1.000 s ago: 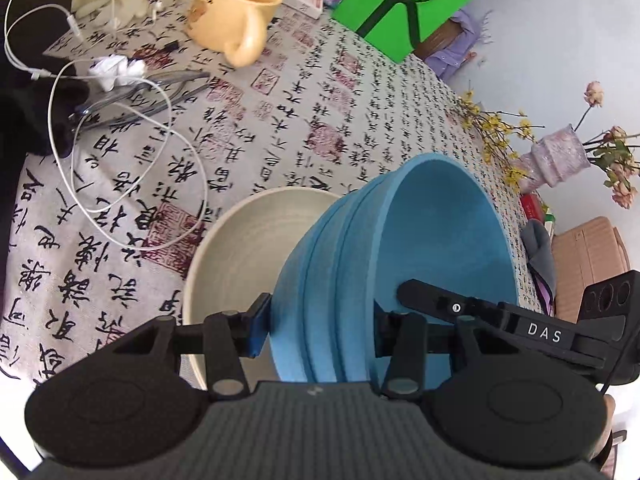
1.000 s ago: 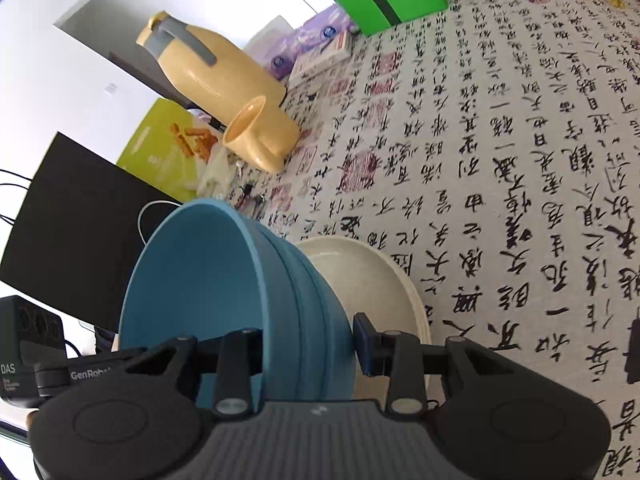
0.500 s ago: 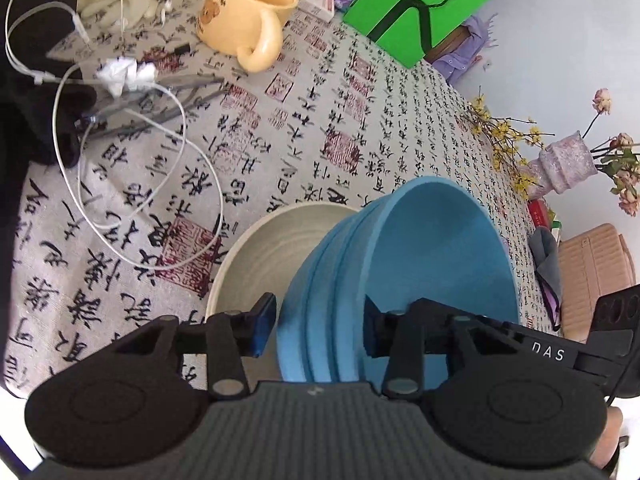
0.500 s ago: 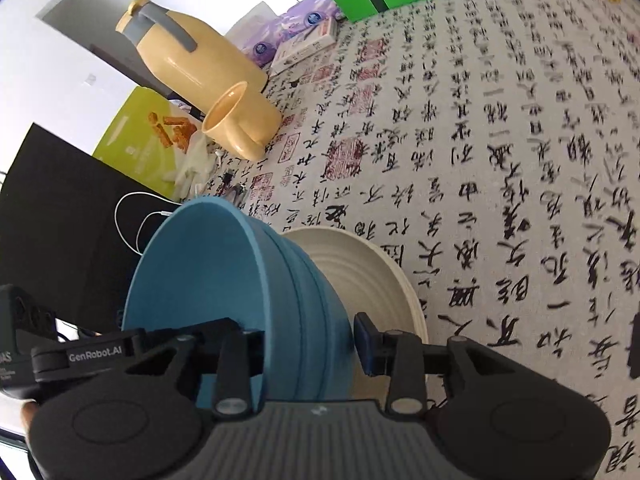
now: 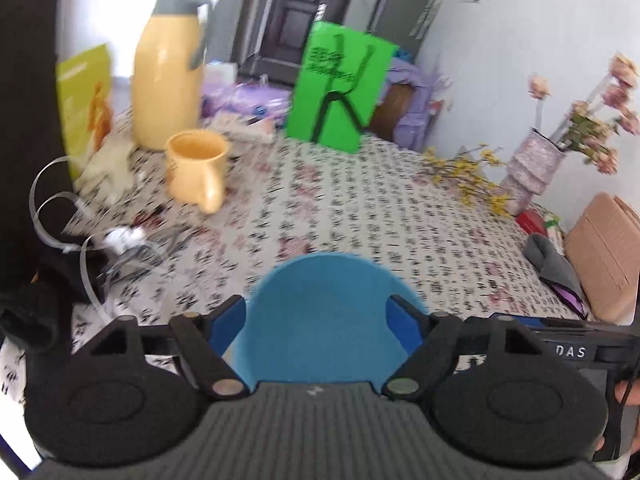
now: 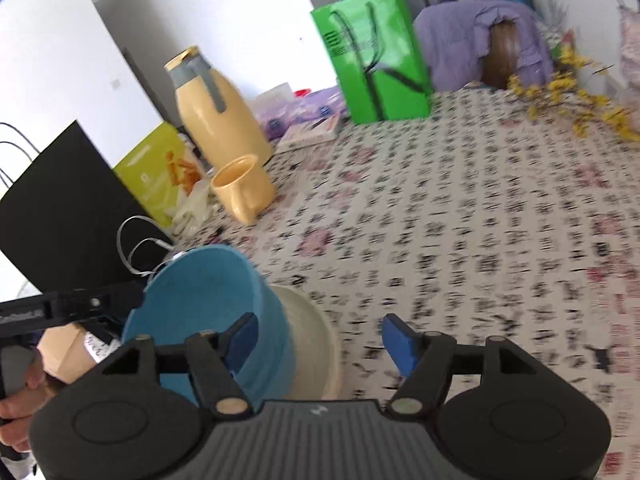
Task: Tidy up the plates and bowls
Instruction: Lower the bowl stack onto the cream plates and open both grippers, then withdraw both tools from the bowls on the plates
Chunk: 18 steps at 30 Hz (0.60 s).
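Blue bowl (image 6: 208,312) sits nested in the cream bowl (image 6: 316,344) on the tablecloth (image 6: 460,240), near the table's front edge. It lies between the spread fingers of the left gripper (image 5: 320,316), with no visible contact, and left of the right gripper (image 6: 320,340), whose fingers are also spread and empty; the left is nearer. Both bowls appear empty; a mug (image 6: 242,188) stands well beyond.

Yellow thermos (image 5: 166,76) behind yellow mug (image 5: 196,174); green bag (image 5: 340,86) upright
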Each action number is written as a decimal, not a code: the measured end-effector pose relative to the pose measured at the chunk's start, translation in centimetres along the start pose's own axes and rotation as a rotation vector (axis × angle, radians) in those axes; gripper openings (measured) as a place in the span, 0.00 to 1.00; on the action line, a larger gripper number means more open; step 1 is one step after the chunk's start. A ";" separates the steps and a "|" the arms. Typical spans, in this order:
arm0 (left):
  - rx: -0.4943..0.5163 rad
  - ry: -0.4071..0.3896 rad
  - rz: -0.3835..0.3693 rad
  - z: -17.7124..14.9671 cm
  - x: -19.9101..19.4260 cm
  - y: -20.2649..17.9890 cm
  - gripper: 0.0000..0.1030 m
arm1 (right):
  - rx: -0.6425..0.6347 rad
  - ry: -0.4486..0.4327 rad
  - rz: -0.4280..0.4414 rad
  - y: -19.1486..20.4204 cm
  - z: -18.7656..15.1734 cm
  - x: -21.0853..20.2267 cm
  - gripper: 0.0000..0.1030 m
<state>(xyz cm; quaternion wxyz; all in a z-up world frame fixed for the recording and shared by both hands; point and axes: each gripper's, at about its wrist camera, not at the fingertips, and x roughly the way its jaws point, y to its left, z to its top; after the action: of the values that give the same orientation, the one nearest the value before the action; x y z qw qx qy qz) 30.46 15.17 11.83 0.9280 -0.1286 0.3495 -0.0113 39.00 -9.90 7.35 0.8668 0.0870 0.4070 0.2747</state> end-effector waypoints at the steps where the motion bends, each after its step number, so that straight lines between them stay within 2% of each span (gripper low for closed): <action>1: 0.025 -0.009 -0.012 0.0 0.0 -1.4 0.81 | -0.004 -0.020 -0.028 -0.7 -0.2 -1.0 0.66; 5: 0.115 -0.047 -0.034 -0.6 0.7 -6.3 0.85 | 0.020 -0.084 -0.068 -3.9 -0.9 -4.9 0.67; 7: 0.143 -0.058 -0.052 -1.0 1.2 -8.3 0.91 | 0.000 -0.133 -0.125 -5.3 -1.1 -6.8 0.73; 9: 0.170 -0.068 -0.050 -1.5 1.9 -10.1 0.93 | -0.030 -0.184 -0.205 -6.6 -1.5 -8.5 0.83; 13: 0.214 -0.097 -0.040 -2.6 3.1 -12.6 0.95 | -0.068 -0.222 -0.337 -9.6 -2.5 -10.9 0.83; 18: 0.210 -0.075 -0.039 -3.4 4.7 -13.9 0.97 | -0.028 -0.234 -0.422 -13.5 -3.5 -12.7 0.83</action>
<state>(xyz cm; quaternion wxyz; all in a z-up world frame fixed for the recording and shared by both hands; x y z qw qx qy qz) 32.72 0.44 9.79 0.9484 -0.0378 0.3088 -0.0613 35.26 -28.38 8.35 0.9473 0.0193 0.3093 0.0813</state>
